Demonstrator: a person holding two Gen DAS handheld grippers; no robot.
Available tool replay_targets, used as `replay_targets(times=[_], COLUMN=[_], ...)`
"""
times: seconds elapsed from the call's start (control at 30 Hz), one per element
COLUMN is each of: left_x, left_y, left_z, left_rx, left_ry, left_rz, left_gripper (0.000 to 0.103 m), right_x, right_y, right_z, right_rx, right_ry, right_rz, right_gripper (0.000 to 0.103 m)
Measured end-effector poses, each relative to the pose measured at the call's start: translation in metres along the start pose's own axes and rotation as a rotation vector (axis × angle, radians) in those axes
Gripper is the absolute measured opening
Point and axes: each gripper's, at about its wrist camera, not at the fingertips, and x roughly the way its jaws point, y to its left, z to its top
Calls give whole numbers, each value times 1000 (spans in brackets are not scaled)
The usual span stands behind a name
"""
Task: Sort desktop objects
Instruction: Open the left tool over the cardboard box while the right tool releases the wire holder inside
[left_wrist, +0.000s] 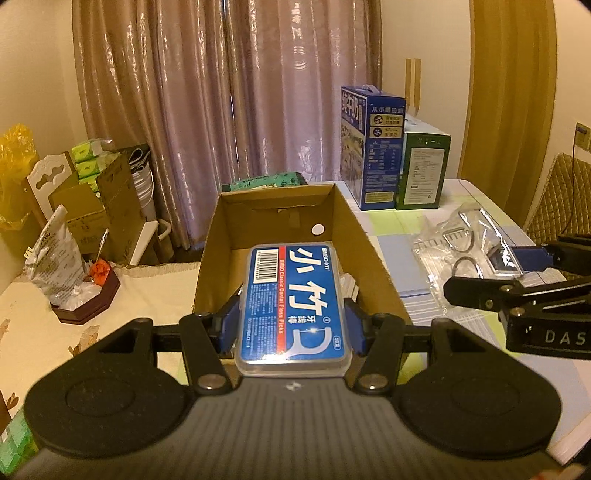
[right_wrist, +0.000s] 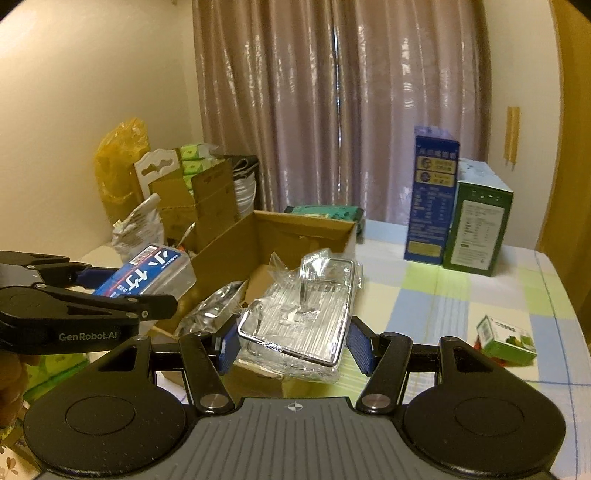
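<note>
A clear plastic box of dental floss picks (left_wrist: 293, 306) with a blue label is pinched between the blue pads of the left gripper (left_wrist: 291, 325) and is held above the near end of an open cardboard box (left_wrist: 364, 236). The pads press on both long sides of the floss box, so the jaws are closed on it, not spread free. Inside the cardboard box a white item is partly seen beside the floss box — too hidden to be named.

To the right, a chrome wire rack wrapped in clear plastic (right_wrist: 299, 321) is carried by the right gripper (right_wrist: 293, 343); its pads are set against the two sides of the wrapped rack, which is held over the near right edge of the cardboard box.

Further out on the table (right_wrist: 461, 295), covered by a checked cloth, a tall blue carton (right_wrist: 430, 199) and a green carton (right_wrist: 478, 221) stand side by side at the far right, touching or nearly so. A small green packet (right_wrist: 506, 339) lies alone near the right edge. At the far left a yellow bag (right_wrist: 118, 166) and stacked cardboard are seen against the wall — a curtain (right_wrist: 332, 110) hangs behind everything.
</note>
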Motion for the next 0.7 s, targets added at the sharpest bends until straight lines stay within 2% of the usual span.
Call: replay_targets(times=[0.7], left_x=[52], left_y=[29], left_z=[18], left_rx=[-29], left_ry=[22], left_rz=[-13], left_gripper=[52], right_x=[61], right_y=[2], right_z=[17], right_rx=[-17], right_ry=[47], right_rz=[6], right_gripper=[57])
